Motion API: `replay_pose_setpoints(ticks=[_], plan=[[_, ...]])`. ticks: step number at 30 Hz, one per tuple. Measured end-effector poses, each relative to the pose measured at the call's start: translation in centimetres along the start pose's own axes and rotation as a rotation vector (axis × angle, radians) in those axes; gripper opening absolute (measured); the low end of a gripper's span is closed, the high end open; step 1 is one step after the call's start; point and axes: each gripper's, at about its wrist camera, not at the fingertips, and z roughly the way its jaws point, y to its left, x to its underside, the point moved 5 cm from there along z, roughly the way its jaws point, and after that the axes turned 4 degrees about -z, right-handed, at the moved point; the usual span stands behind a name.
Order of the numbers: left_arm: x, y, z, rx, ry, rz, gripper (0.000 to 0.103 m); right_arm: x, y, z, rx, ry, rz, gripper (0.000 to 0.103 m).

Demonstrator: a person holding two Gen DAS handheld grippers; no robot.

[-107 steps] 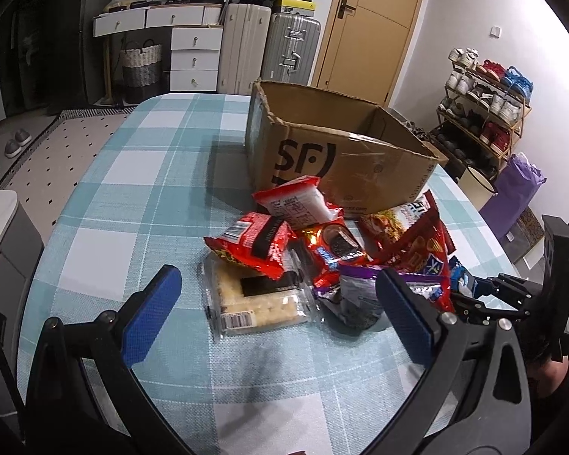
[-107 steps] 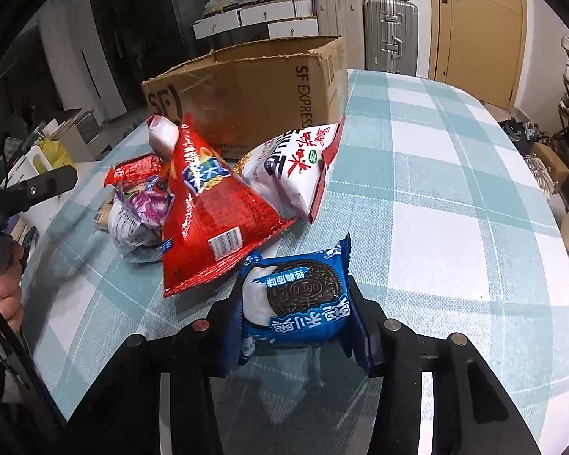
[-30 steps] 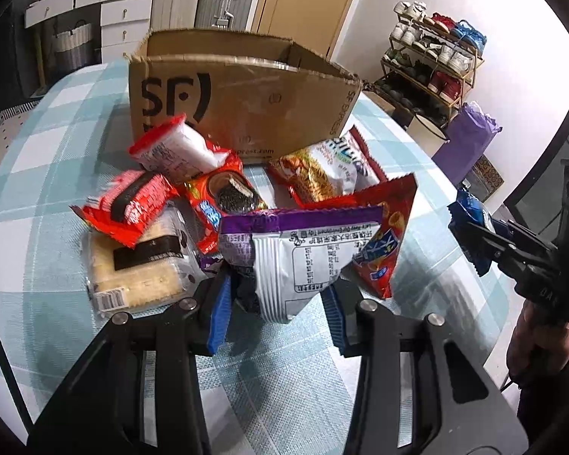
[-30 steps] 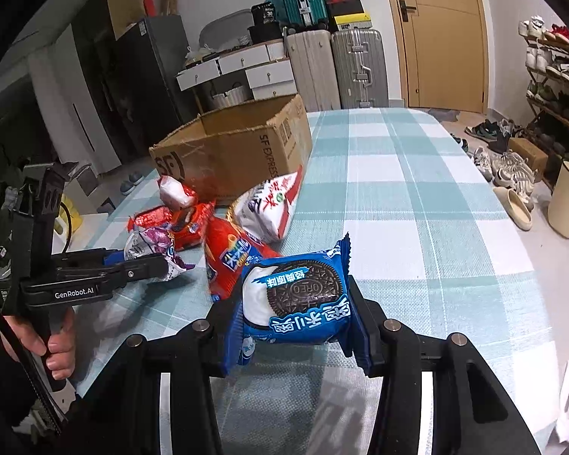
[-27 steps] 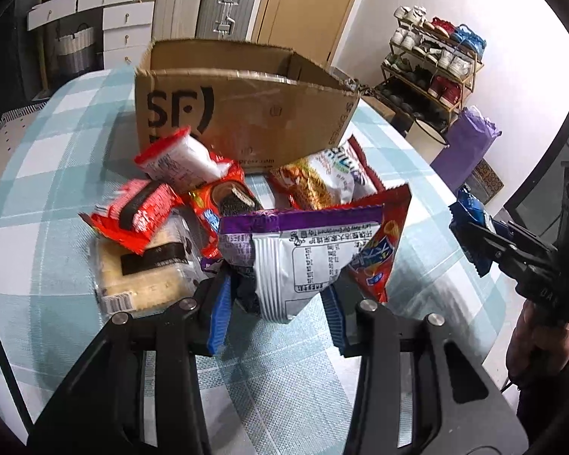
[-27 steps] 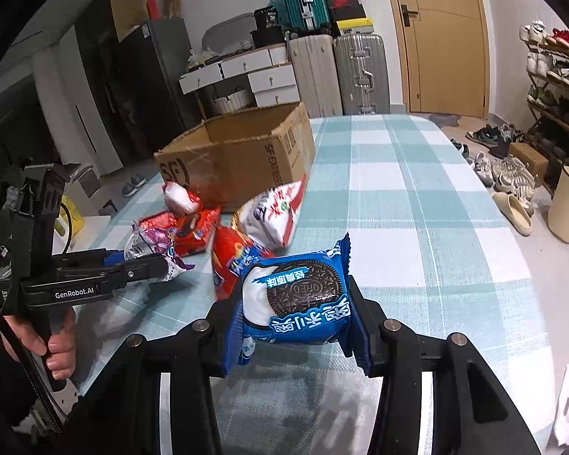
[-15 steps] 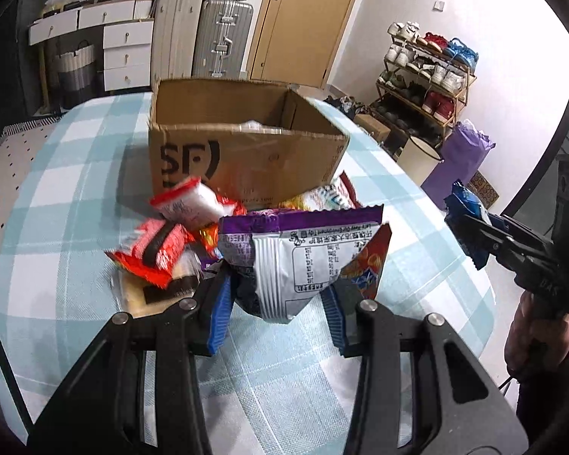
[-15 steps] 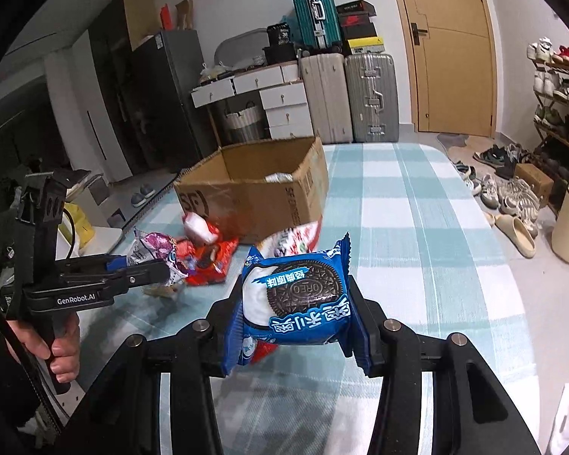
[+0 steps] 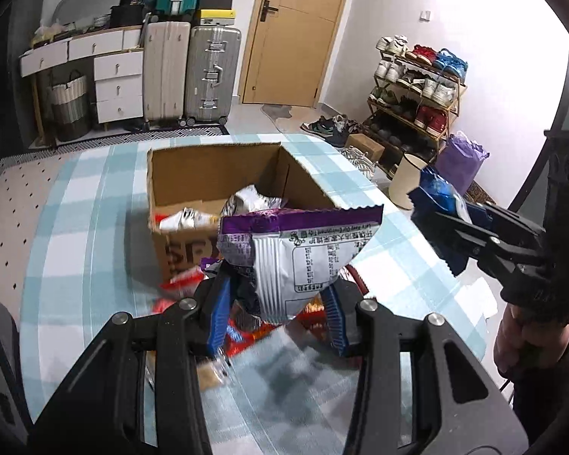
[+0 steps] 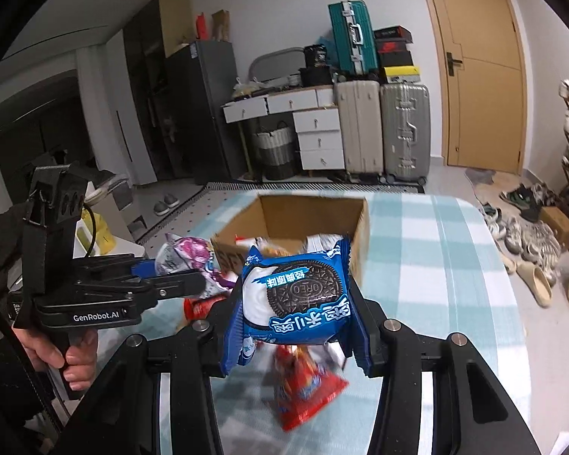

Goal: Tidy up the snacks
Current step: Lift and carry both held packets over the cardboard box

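Left wrist view: your left gripper [image 9: 277, 314] clenches purple snack bag [image 9: 296, 250]; right gripper [image 10: 296, 345] clenches Oreo pack [image 10: 296, 299]; hurried release could miss cardboard box [image 9: 216, 174].

My right gripper [image 10: 296, 326] pinches a blue Oreo packet [image 10: 294, 297] above the checked table [image 10: 455, 265]. Beyond it sits the open cardboard box [image 10: 311, 220] with packets inside. At left, my left gripper [image 10: 170, 276] clamps a purple-and-white snack bag [image 10: 187, 256].
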Motion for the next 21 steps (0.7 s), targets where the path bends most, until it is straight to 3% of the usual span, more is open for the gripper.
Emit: replay_pose_setpoints(ticks=[12, 21], plan=[[-7.0, 1.4, 0.7, -0.001, 0.018, -0.004, 0.039, -5.2, -0.6, 2.6, -0.054, -0.014, 0.019, 0.047], [-12.7, 2.5, 4.0, -0.015, 0.024, 0.003, 0.039, -8.0, -1.6, 5.8, -0.070, -0.001, 0.018, 0.047]])
